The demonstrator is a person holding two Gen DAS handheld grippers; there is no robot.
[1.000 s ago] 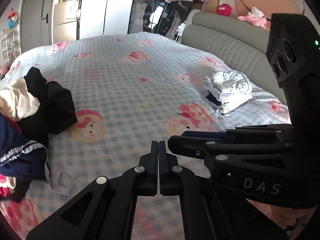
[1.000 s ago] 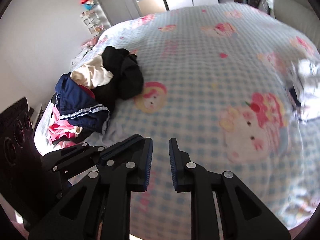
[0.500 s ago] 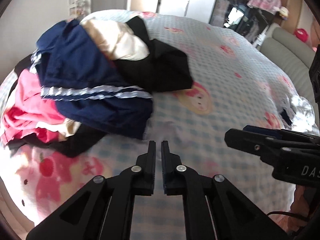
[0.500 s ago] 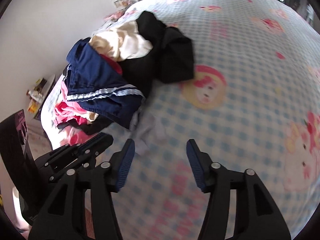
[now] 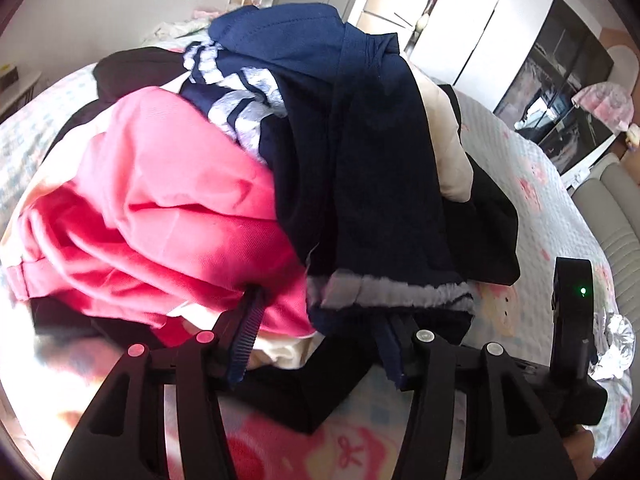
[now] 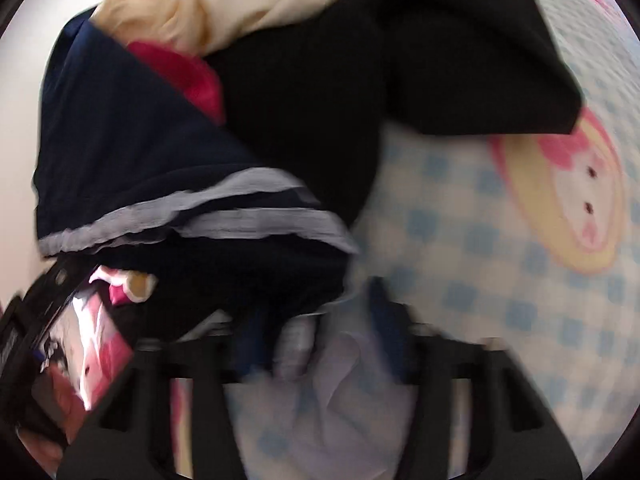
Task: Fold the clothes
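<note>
Both hand-held grippers reached the clothes pile (image 5: pixel 280 160): left (image 5: pixel 320 344) opened, empty; right (image 6: pixel 320 344) closing, grip unclear.

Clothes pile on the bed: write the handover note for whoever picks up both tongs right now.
Left tongs: open, jaws just widened, pushed in at the foot of the clothes pile, straddling the pink garment and the navy striped hem; no grip yet.
Right tongs: blurred, jaws just closing around pale cloth beside the navy garment; grip unclear.
Done: one small folded stack at the bed's far edge.
Left: the whole pile.
</note>
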